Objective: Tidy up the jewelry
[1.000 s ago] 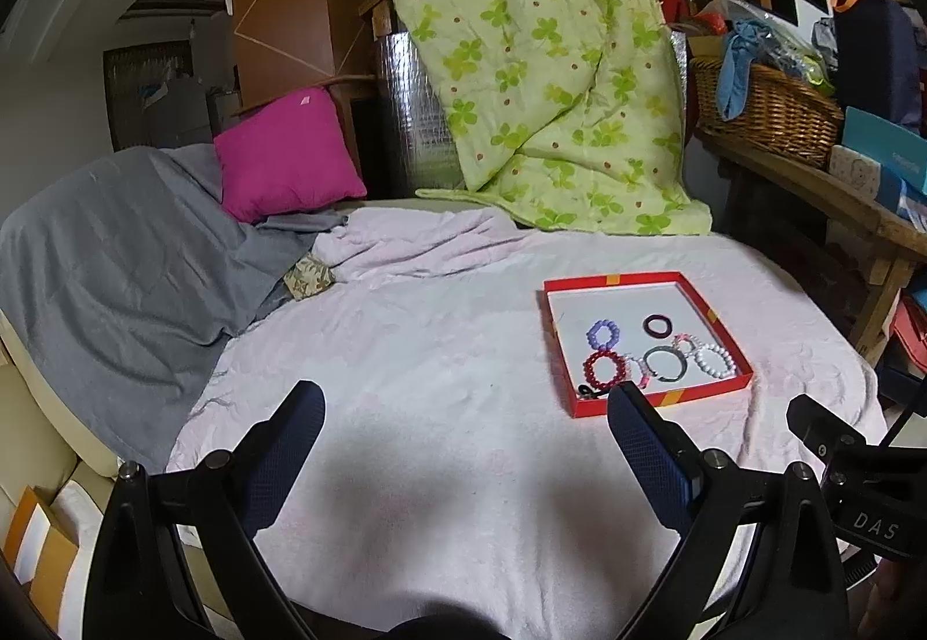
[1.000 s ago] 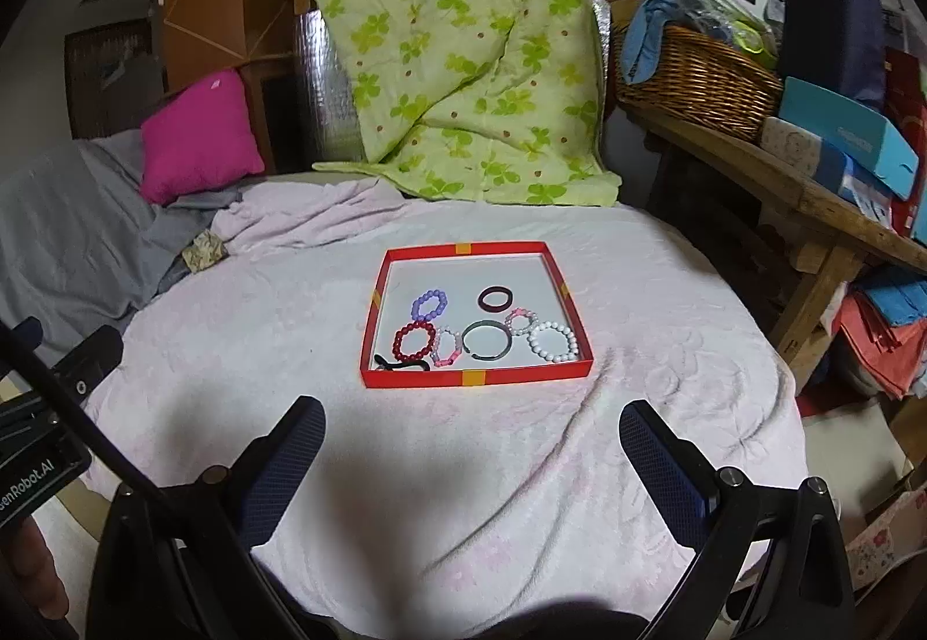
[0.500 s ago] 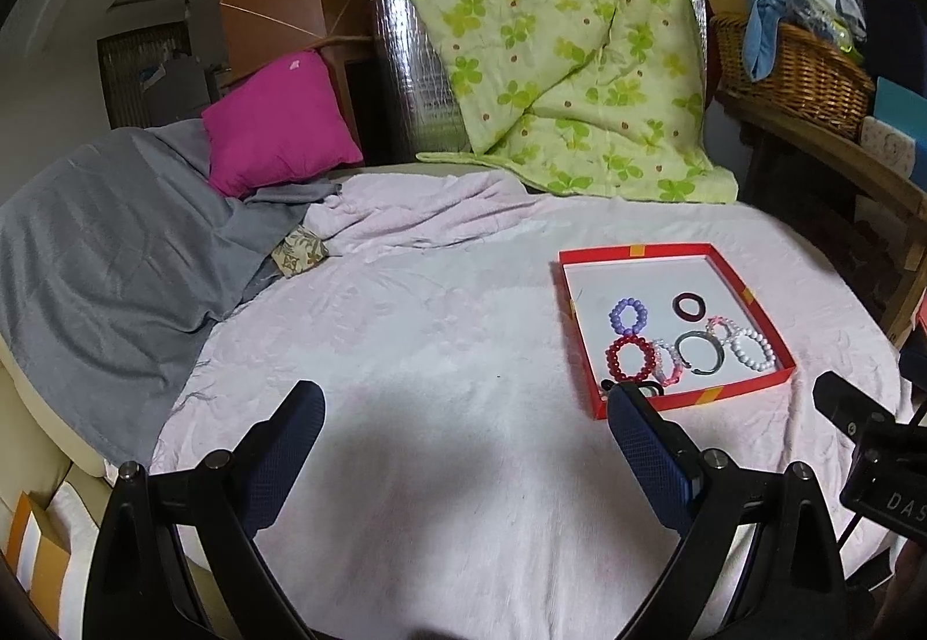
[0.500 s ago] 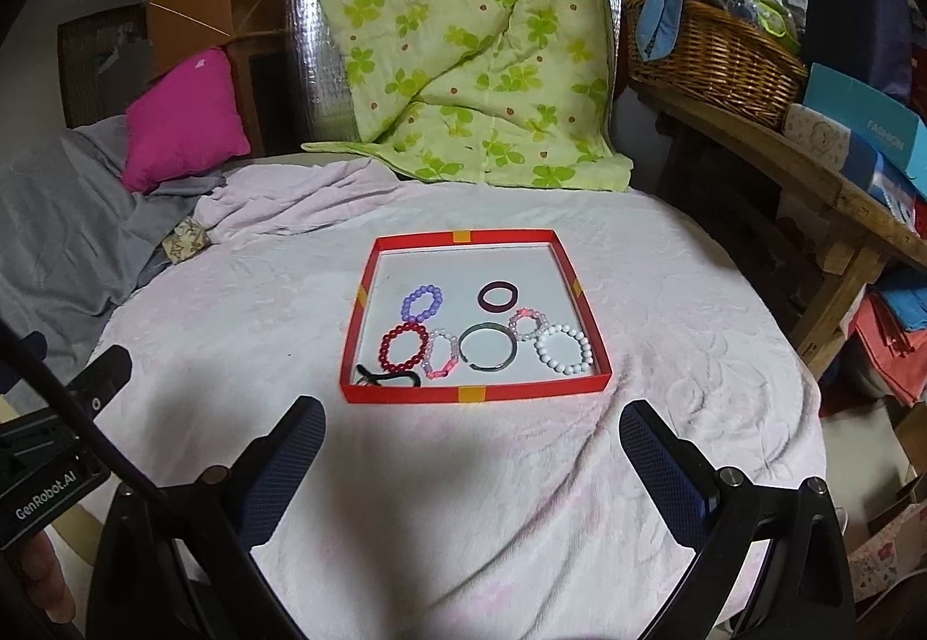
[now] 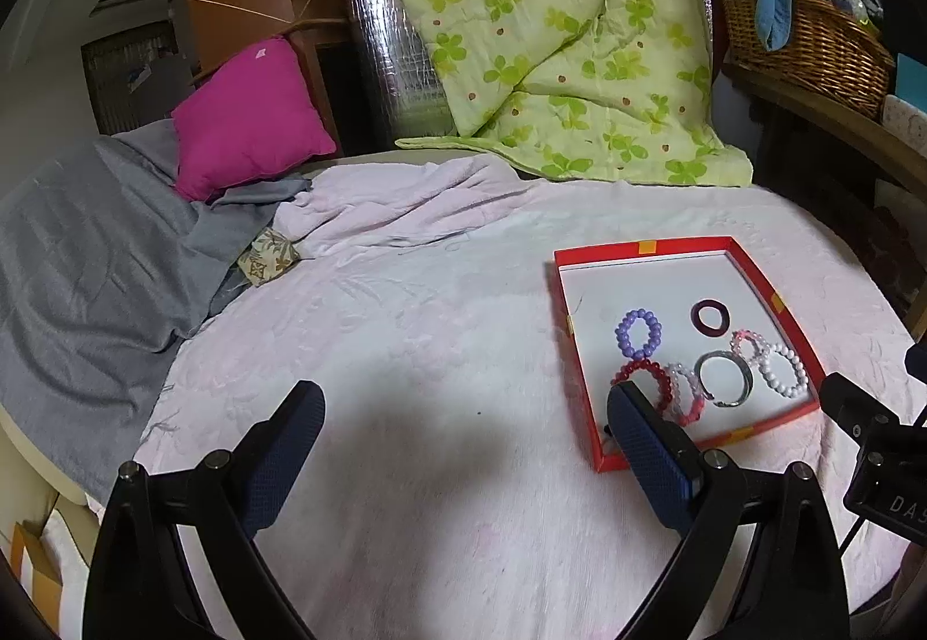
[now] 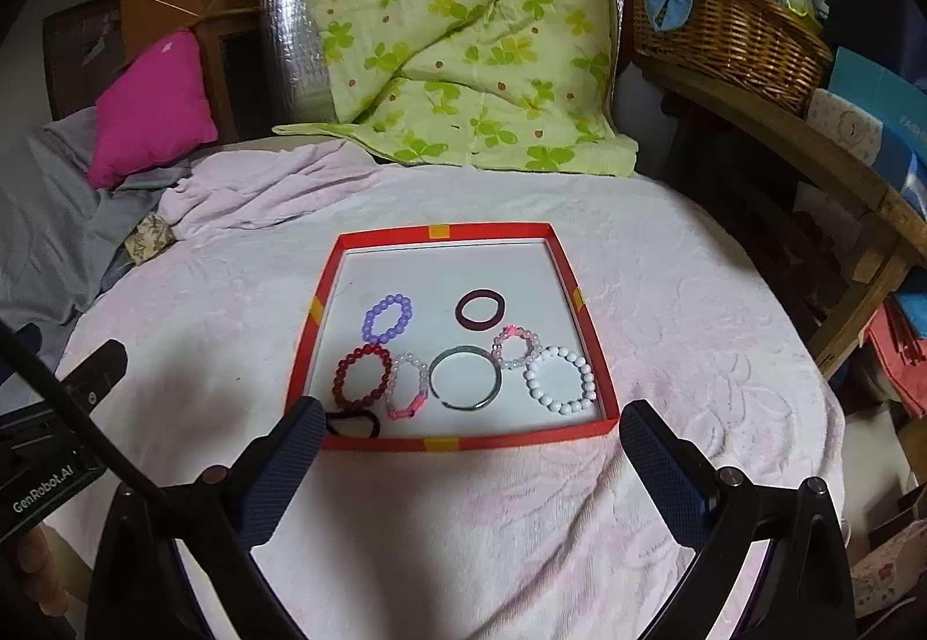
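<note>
Both tongs, left and right, gape wide and empty above the desk, with the bracelets in the red tray straight ahead of the nearer right tongs.

Matt red cardboard tray on soft embossed pink cloth; glossy metal bangle at its centre, shiny white beads at three o'clock.
</note>
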`<state>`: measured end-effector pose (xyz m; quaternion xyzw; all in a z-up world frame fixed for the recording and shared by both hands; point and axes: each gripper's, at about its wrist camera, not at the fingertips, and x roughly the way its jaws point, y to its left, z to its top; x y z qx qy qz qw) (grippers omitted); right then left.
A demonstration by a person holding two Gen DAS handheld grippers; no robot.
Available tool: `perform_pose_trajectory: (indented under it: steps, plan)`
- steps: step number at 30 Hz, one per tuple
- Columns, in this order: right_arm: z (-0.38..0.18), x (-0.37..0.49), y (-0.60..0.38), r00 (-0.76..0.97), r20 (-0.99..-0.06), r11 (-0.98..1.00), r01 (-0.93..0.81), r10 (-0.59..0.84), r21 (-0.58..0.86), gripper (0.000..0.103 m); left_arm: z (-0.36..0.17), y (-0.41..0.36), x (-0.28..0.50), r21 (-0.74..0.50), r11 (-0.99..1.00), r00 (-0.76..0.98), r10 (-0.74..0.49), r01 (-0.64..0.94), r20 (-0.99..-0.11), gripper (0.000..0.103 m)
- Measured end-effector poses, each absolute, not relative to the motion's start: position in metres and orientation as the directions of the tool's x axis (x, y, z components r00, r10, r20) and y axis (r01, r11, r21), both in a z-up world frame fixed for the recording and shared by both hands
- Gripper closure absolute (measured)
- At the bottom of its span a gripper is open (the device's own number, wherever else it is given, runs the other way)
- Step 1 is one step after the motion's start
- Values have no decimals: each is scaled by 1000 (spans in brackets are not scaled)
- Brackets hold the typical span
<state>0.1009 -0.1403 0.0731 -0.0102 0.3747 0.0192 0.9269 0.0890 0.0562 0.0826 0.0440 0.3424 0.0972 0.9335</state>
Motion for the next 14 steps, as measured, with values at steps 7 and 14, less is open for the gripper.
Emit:
perform_pose_trajectory:
  steps: [7,14]
  plan:
    - [61,122,-143,709,-705,999,-45,24,-12,0,75,55,108,155,975,742,221,-158,-633,5]
    - [53,128,-158,716,-697,1000,-28,26,8,0,66,50,112,149,979,747,204,-141,-632,5]
